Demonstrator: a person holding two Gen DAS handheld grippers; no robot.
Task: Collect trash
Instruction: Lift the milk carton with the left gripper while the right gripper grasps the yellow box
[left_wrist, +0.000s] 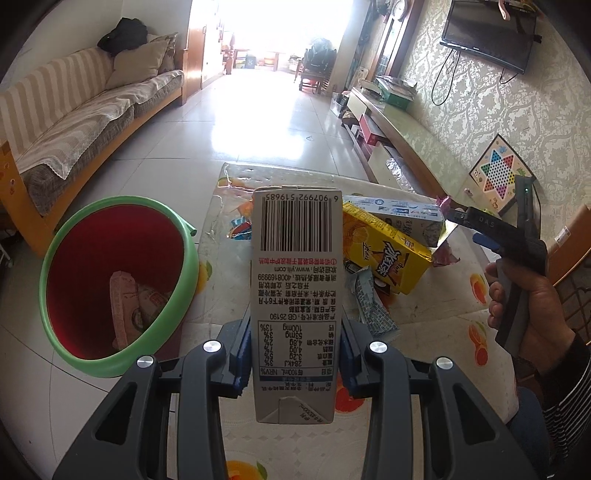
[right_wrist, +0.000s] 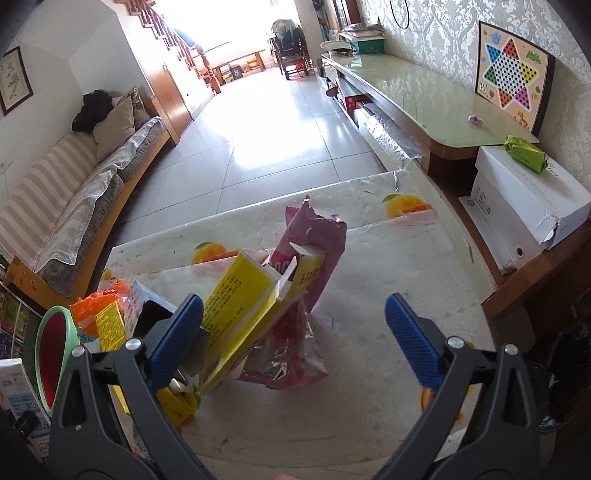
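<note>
The left tongs (left_wrist: 293, 354) are clamped on a grey milk carton (left_wrist: 295, 295), held above the bench (left_wrist: 424, 369) just right of the red bin (left_wrist: 110, 266). The right tongs (right_wrist: 295, 332) gape wide and empty, with a yellow box (right_wrist: 240, 314) and pink wrapper (right_wrist: 314, 251) between and beyond the pads. Only the left view looks into the bin, where wrappers lie; only the right shows the white box (right_wrist: 528, 192) by the wall.

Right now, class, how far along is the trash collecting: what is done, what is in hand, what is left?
Done: a pink wrapper already lies inside the red bin. In hand: the left gripper is clamped on a grey milk carton, not yet over the bin. Left: the yellow box, the pink foil bag and other wrappers on the table; the right gripper is open and empty.
</note>
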